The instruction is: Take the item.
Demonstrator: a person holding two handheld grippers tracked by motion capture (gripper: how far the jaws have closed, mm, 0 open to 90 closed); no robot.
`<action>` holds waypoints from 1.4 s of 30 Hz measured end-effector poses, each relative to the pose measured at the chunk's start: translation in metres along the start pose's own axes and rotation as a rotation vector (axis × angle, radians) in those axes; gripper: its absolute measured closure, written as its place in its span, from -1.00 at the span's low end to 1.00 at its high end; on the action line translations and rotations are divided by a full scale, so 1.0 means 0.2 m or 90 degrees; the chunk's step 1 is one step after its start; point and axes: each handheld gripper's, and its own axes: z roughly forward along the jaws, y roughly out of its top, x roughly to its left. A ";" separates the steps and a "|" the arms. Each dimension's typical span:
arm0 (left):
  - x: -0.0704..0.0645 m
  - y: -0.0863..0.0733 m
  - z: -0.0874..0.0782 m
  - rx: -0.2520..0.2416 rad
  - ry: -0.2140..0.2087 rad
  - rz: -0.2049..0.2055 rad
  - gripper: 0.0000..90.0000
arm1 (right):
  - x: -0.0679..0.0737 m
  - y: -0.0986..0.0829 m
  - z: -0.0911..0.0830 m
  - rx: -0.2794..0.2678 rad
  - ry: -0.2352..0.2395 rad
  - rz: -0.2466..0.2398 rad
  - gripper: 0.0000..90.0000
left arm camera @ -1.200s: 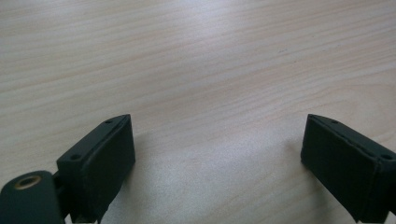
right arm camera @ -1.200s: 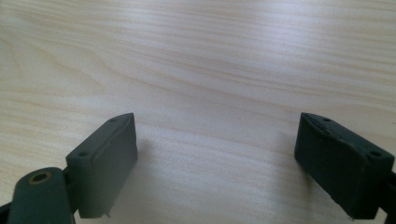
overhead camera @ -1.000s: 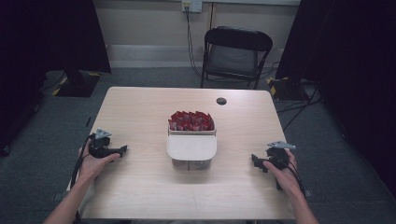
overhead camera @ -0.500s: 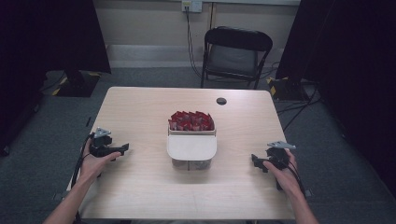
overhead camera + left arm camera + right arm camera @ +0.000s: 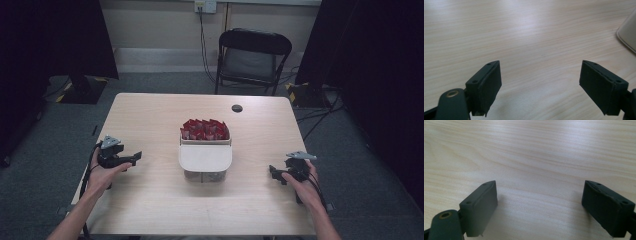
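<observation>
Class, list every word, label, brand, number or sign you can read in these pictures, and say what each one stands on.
None can be read.
Red packets in the clear box with the cream lid: any print is too small and blurred.
Left gripper, right gripper, pale wooden table: no lettering shows.

Bare tabletop [image 5: 150, 200] flanking central container [image 5: 205, 158]

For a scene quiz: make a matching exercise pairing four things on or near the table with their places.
Things:
1. red packets
2. small black round disc
3. left gripper
4. black folding chair

Places:
A. on the floor beyond the table's far edge
B. packed in the far part of the white container at mid-table
C. near the table's left edge, jaws open
D. on the wooden tabletop, far side, beyond the container

Pairs: 1-B, 2-D, 3-C, 4-A
</observation>
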 end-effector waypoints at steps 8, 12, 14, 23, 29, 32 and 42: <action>-0.06 0.03 -0.02 -0.015 -0.025 0.025 -0.59 | 0.00 0.00 0.00 0.000 0.000 0.000 -0.72; -0.10 0.04 -0.03 -0.025 -0.037 0.031 -0.58 | 0.00 0.00 0.00 0.000 0.000 0.000 -0.72; -0.11 0.05 -0.04 -0.033 -0.044 0.027 -0.57 | 0.00 0.00 0.00 0.000 0.000 0.000 -0.72; -0.17 0.08 -0.06 -0.055 -0.076 0.037 -0.52 | 0.00 0.00 0.00 0.000 0.000 0.000 -0.72; -0.21 0.11 -0.08 -0.074 -0.093 0.037 -0.53 | 0.00 0.00 0.00 0.000 0.000 0.000 -0.72; -0.24 0.13 -0.09 -0.069 -0.103 0.040 -0.54 | 0.00 0.00 0.00 0.000 0.000 0.000 -0.72; -0.30 0.18 -0.11 -0.093 -0.125 0.056 -0.56 | 0.00 0.00 0.00 0.000 0.000 0.000 -0.72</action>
